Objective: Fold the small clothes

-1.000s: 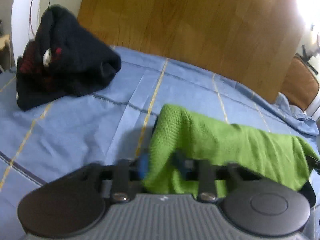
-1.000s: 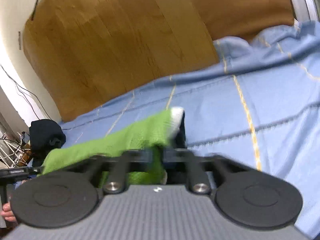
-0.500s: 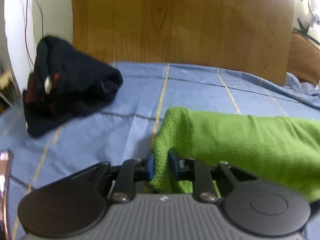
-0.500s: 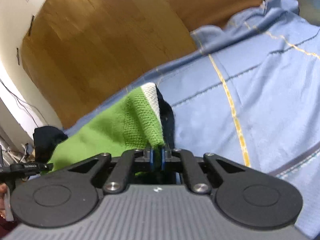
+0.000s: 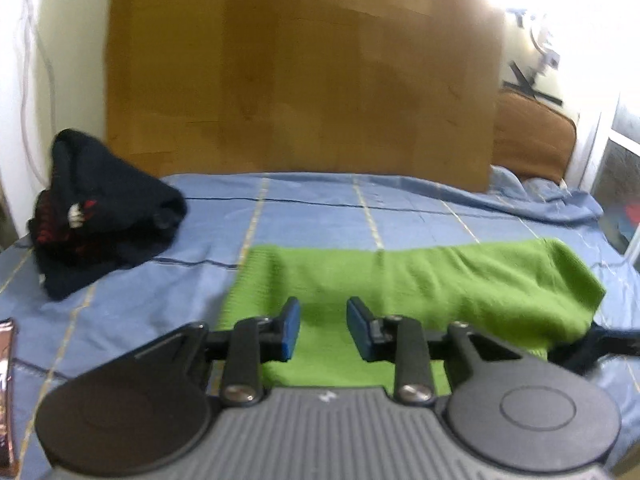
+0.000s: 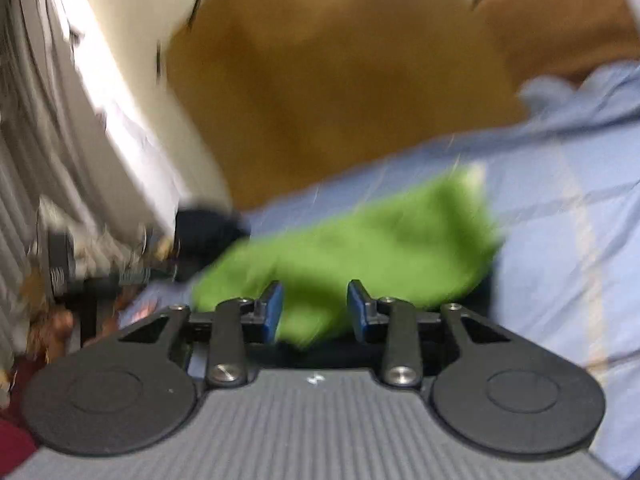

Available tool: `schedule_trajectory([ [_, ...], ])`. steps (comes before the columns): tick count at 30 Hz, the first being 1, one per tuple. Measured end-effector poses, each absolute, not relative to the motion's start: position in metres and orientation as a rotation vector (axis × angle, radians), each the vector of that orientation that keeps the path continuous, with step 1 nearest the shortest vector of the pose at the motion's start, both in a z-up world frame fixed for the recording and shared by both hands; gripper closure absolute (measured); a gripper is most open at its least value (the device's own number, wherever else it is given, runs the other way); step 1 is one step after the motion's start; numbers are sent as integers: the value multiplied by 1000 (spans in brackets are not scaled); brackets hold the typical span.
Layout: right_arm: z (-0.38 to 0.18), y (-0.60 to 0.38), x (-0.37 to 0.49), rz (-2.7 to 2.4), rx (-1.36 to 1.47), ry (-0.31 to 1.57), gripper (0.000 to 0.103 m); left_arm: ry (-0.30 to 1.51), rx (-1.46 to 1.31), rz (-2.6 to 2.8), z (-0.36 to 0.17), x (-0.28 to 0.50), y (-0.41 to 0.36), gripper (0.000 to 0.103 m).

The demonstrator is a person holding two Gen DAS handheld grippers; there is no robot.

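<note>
Your left gripper (image 5: 323,328) has just been opening; its blue pads stand apart over the near edge of the green knitted garment (image 5: 400,280) without pressing it. Your right gripper (image 6: 314,312) has also just been opening, jaws apart, green knit in the gap, unclamped. The garment lies as a long folded band on the blue checked bedsheet (image 5: 320,216). Judged step: release after one fold. Next move calls for regripping the ends to fold across. The dark navy knitted bundle (image 5: 100,216) sits well apart at left; nothing obstructs. Right view blurred.
</note>
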State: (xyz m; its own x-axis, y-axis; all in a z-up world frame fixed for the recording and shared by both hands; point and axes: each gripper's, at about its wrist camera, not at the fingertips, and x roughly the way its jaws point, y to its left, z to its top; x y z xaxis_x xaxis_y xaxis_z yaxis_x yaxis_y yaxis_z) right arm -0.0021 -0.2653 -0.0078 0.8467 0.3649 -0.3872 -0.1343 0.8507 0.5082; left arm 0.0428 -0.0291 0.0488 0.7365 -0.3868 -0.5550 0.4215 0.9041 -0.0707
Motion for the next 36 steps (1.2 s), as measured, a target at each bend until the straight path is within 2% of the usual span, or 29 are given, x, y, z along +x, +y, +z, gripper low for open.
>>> schedule_trajectory([
  [3, -30, -261, 26, 261, 597, 596, 59, 633, 67, -460, 42, 52, -45, 75],
  [5, -42, -259, 36, 267, 697, 602, 60, 660, 69, -474, 35, 61, -53, 74],
  [7, -40, -253, 41, 242, 686, 604, 81, 681, 81, -475, 28, 67, -61, 74],
  [8, -40, -251, 40, 247, 706, 607, 89, 698, 88, -467, 24, 70, -65, 75],
  [9, -38, -250, 36, 261, 724, 600, 90, 714, 91, -464, 22, 73, -67, 75],
  [14, -9, -238, -6, 369, 671, 538, 90, 687, 98, -482, 26, 67, -60, 72],
  [18, -36, -242, -2, 244, 603, 634, 92, 731, 155, -442, 12, 77, -71, 67],
  [21, -29, -249, -7, 296, 620, 616, 85, 692, 225, -424, 11, 71, -81, 64],
  [25, 7, -264, -25, 311, 538, 452, 85, 651, 182, -436, 28, 66, -75, 64],
  [28, 27, -276, -7, 233, 525, 393, 84, 603, 169, -438, 42, 68, -82, 64],
  [32, 23, -270, 44, 203, 493, 408, 69, 594, 217, -426, 41, 84, -100, 62],
  [34, 12, -266, 68, 179, 434, 470, 69, 607, 273, -377, 32, 94, -111, 62],
  [35, 6, -267, 73, 146, 397, 496, 72, 619, 291, -357, 28, 99, -114, 62],
  [36, 0, -271, 77, 112, 374, 516, 82, 627, 298, -347, 24, 103, -116, 62],
])
